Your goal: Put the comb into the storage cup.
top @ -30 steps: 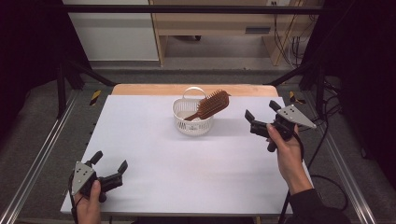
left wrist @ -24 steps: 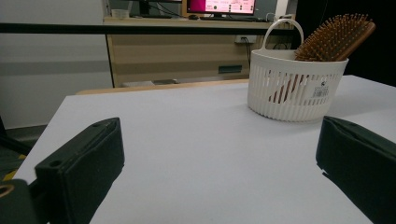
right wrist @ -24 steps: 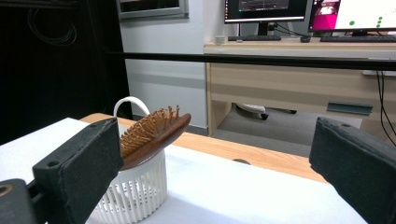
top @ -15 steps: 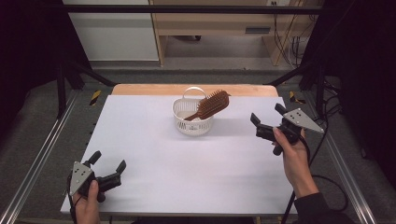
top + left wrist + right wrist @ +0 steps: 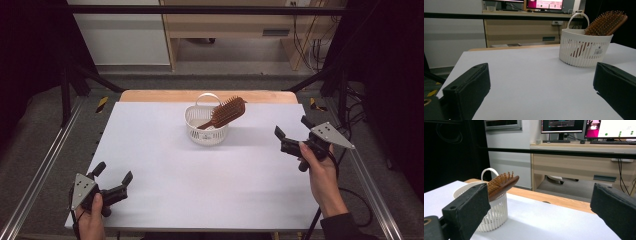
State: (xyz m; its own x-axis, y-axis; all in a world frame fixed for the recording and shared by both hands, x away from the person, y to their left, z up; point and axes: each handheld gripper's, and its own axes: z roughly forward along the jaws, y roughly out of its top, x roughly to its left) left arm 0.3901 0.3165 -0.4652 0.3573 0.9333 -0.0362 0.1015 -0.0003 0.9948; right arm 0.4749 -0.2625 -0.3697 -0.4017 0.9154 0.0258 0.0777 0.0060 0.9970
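Left gripper: hovering at the near left corner of the white table, jaws spread wide, holding and touching nothing; jaw tips running out of the left gripper view. Right gripper: hanging over the table's right edge, jaws likewise wide apart and empty. White slatted basket: standing toward the far middle, well apart from both grippers. Wooden hairbrush: leaning tilted inside the basket, bristled head jutting past the rim, handle end lying hidden behind the slats.
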